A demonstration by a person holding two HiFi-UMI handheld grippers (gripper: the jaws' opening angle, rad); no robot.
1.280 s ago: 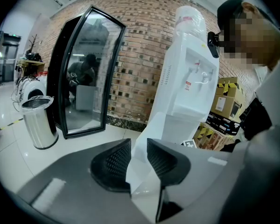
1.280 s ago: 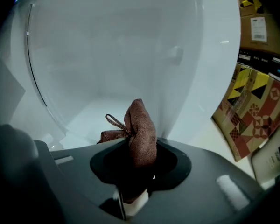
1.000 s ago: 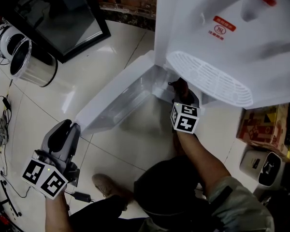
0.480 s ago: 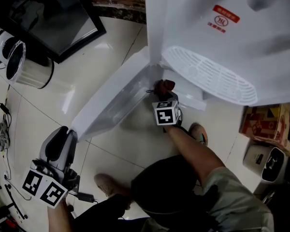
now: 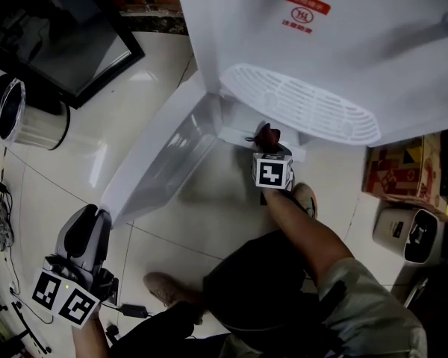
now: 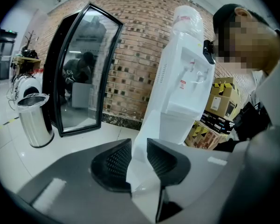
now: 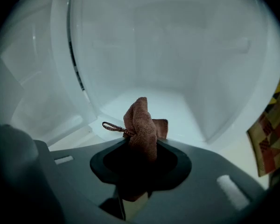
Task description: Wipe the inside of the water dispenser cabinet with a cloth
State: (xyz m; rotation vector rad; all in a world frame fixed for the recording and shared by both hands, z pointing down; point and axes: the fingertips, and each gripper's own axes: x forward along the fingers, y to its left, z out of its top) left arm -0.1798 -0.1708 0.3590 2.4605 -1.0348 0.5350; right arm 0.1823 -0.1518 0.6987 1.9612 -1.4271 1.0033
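R tongs clenched on brown cloth at cabinet opening; L tongs gripped door edge.

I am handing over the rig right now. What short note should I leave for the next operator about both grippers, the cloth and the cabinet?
Left gripper: shut on the edge of the white cabinet door, holding it open.
Right gripper: shut on the bunched brown cloth, aimed into the white cabinet under the white water dispenser.
Done: door open, cloth at the opening.
Left: wipe the floor and walls inside. The pictures do not show whether any part is already wiped.
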